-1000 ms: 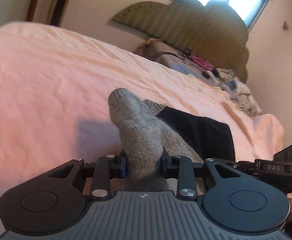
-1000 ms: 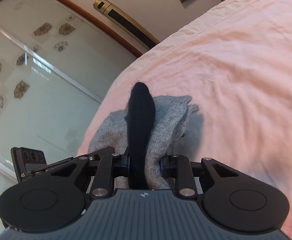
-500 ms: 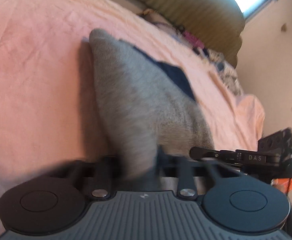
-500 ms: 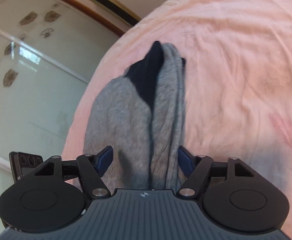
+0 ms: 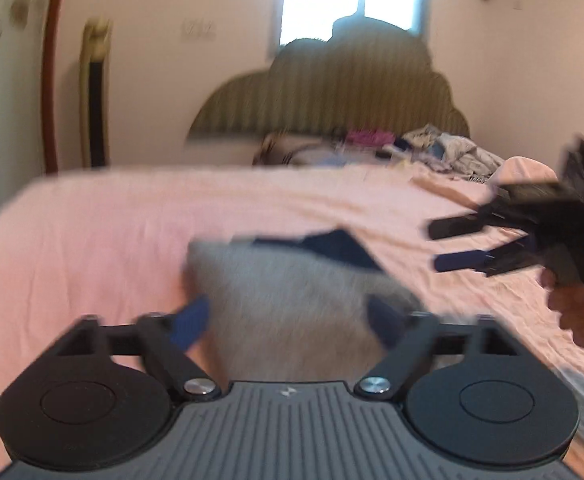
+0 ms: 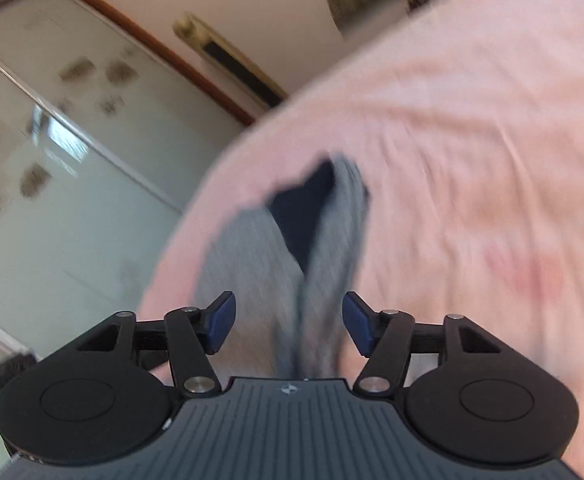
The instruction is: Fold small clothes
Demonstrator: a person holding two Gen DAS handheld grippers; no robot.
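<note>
Through the left wrist camera I see the grey knitted sock with a dark navy heel patch (image 5: 292, 292) lying flat on the pink cotton bedsheet (image 5: 92, 240), just ahead of my left gripper (image 5: 288, 318). Its blue-padded jaws are spread wide, one on either side of the sock's near end, gripping nothing. The tool sits low and level, pointing along the sock toward the padded olive headboard (image 5: 331, 92). Beyond the sock's far right side my right gripper (image 5: 451, 244) hangs clear of the fabric with its fingers parted, the person's hand (image 5: 575, 304) behind it. The view is motion-blurred, so I cannot judge the fold's edges closely.

Through the right wrist camera the sock (image 6: 292, 248) lies between the tool and the sheet's (image 6: 471, 160) edge, the navy patch at its far end and a second grey layer folded alongside it. My right gripper (image 6: 288, 326) is released too, pads wide and bracketing the sock's near end without touching it. The tool is rolled to one side and looks down at the bed.

I judge the fold is laid and both tools are letting go. To finish well, I would back both grippers straight away from the sock, keeping the pads off the knit so no layer snags or drags open.
</note>
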